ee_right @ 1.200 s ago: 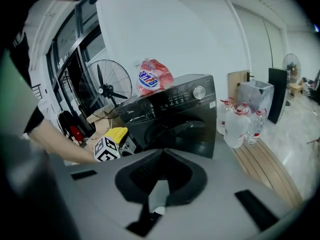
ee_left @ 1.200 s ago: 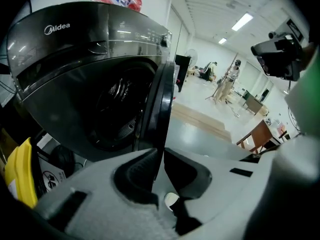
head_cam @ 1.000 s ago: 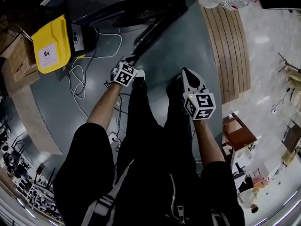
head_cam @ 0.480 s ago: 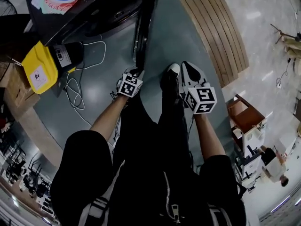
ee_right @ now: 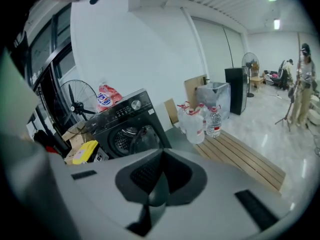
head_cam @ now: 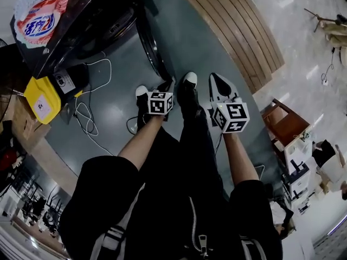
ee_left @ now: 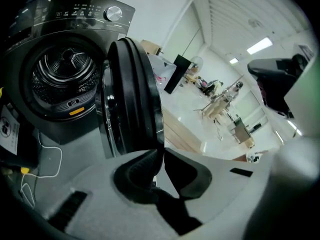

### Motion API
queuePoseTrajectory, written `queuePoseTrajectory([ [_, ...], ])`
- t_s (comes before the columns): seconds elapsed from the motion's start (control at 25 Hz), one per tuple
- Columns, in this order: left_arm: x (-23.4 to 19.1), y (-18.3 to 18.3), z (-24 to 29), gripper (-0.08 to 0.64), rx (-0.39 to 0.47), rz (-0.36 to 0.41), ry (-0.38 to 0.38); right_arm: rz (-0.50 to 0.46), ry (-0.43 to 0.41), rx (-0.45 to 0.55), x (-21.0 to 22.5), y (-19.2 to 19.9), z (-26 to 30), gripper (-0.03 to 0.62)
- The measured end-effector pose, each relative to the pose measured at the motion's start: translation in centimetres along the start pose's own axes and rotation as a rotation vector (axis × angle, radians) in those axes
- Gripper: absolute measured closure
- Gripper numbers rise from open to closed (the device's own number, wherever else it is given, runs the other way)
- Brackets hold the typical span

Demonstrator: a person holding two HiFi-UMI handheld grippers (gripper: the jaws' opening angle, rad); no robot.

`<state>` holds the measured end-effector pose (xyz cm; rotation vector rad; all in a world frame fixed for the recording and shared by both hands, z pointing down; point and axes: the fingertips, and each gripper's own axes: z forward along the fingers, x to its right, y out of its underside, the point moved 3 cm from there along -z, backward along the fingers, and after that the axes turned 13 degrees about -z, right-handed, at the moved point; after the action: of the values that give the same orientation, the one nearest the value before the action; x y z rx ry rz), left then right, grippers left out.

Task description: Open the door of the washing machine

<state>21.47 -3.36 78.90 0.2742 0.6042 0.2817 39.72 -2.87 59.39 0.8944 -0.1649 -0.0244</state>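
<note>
washer door stands wide open, left tool on its rim

the washing machine (head_cam: 81, 31) sits at the upper left of the head view on the grey floor (head_cam: 116, 99); its door (ee_left: 132, 94) is swung well out from the front, hinged at the right of the opening, so the steel drum (ee_left: 67, 66) shows bare in the left gripper view; a round knob (ee_left: 114, 13) sits on the control panel above the opening.

the left tool (ee_left: 160, 153) is at the free lower edge of the door; its jaws are drawn in to a narrow gap and pinch the dark rim there; its marker cube (head_cam: 160, 102) lies just ahead of the person's dark shoes (head_cam: 188, 83) in the head view.

the right tool (ee_right: 161, 156) is held to the right of the person's legs, well apart from the door; its jaws are pressed together at the tips with nothing between them; only floor shows through the wedge below the tips.

a red and white detergent bag (head_cam: 42, 20) lies on top of the machine; a yellow case (head_cam: 42, 103) rests on the floor just beside the machine's base, with a white cable (head_cam: 87, 112) looping near it; a wooden slat platform (head_cam: 238, 34) runs along the right, and large water bottles (ee_right: 200, 126) stand at its far end in the right gripper view; a standing fan (ee_right: 80, 104) is to the left of the machine there.
</note>
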Motion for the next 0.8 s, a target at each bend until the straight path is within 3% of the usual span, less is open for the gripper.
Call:
queuePoseTrajectory([
  [0.44,10.0,-3.9,8.3,0.514,0.130,-0.254,-0.002,0.028,0.064,0.012,12.5,0.7,-2.3,0.591],
  [0.56,12.7,-5.5,10.7,0.528,0.151,-0.259,0.026,0.039,0.077,0.010,14.9,1.1,-2.7,0.590],
  [0.8,16.7,-8.5,12.9,0.529,0.144,-0.219,0.157,0.037,0.082,0.013,17.9,0.1,-2.8,0.591],
])
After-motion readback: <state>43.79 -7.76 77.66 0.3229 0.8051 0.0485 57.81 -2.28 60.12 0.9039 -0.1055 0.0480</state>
